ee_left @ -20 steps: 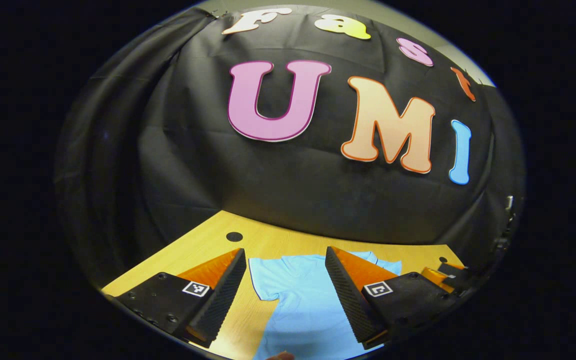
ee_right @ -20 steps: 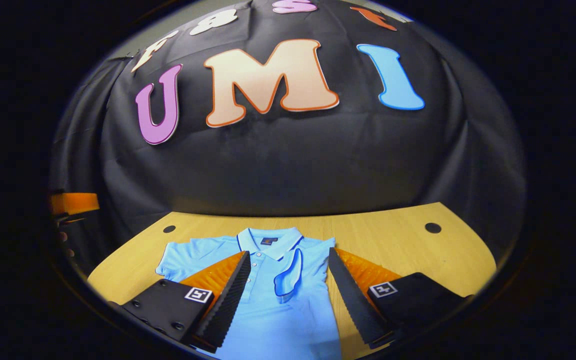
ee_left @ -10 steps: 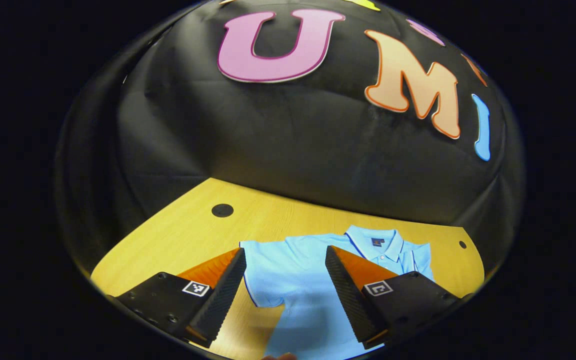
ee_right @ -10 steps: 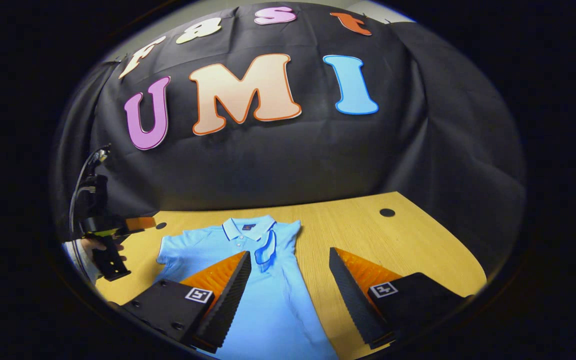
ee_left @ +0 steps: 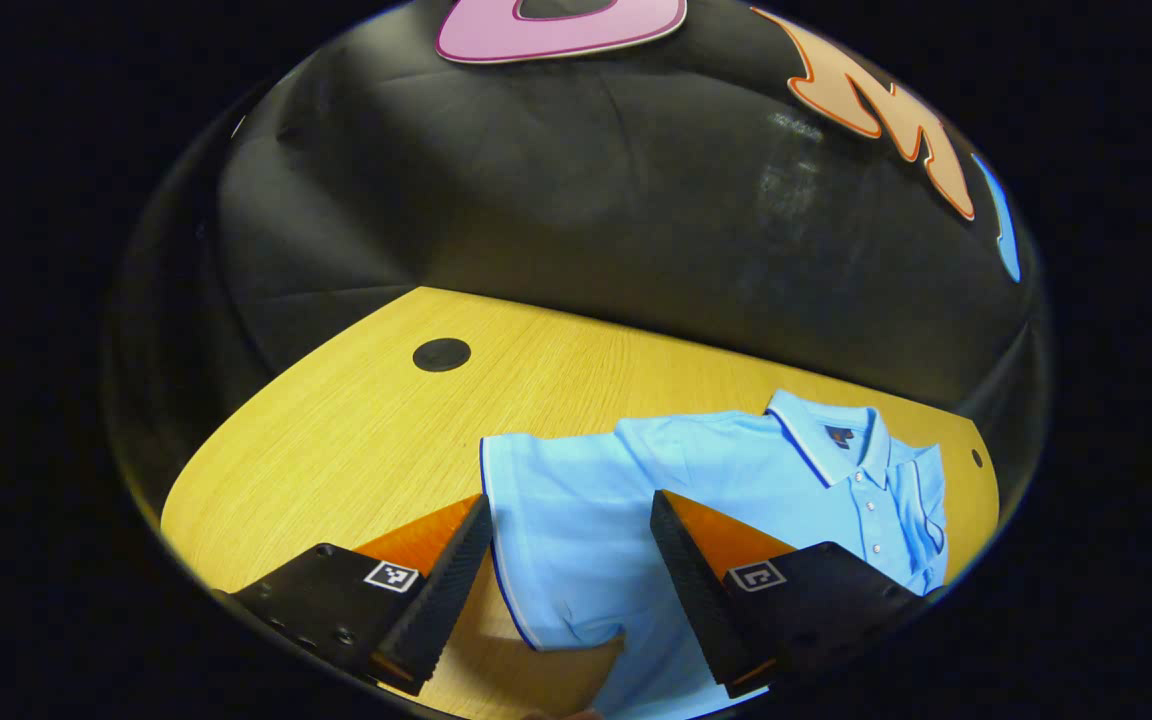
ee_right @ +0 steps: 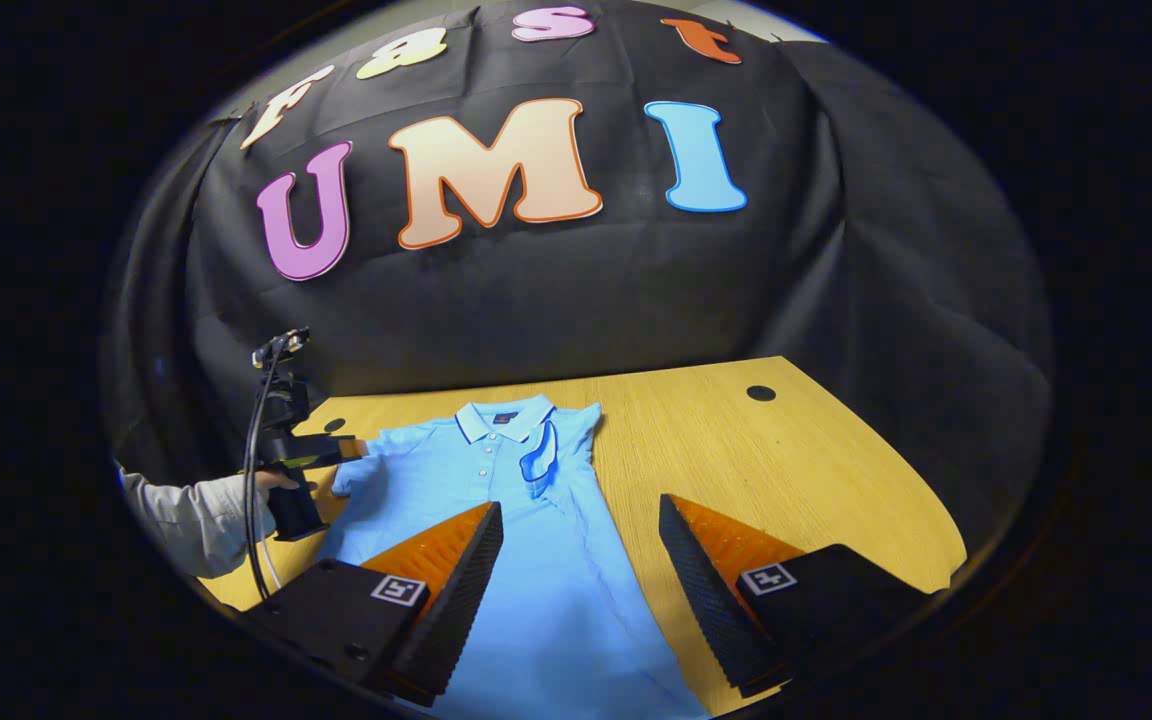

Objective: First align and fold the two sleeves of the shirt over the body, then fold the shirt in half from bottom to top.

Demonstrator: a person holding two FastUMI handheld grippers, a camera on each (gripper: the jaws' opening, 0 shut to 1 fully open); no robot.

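Fingers of the left gripper (ee_left: pixel 568 590) stand well apart, straddling the flat left sleeve (ee_left: pixel 561 540) of the light blue shirt (ee_left: pixel 736 480), its cuff edge just beside the left finger. The right gripper (ee_right: pixel 581 590) is likewise spread wide, its left finger over the shirt's lower body and its right finger over bare wooden table (ee_right: pixel 786 470). The shirt lies face up, collar (ee_right: pixel 502 420) toward the booth's wall, right sleeve (ee_right: pixel 542 462) folded onto the chest. In the right gripper view a sleeved hand (ee_right: pixel 271 485) holds the left gripper at the shirt's far sleeve.
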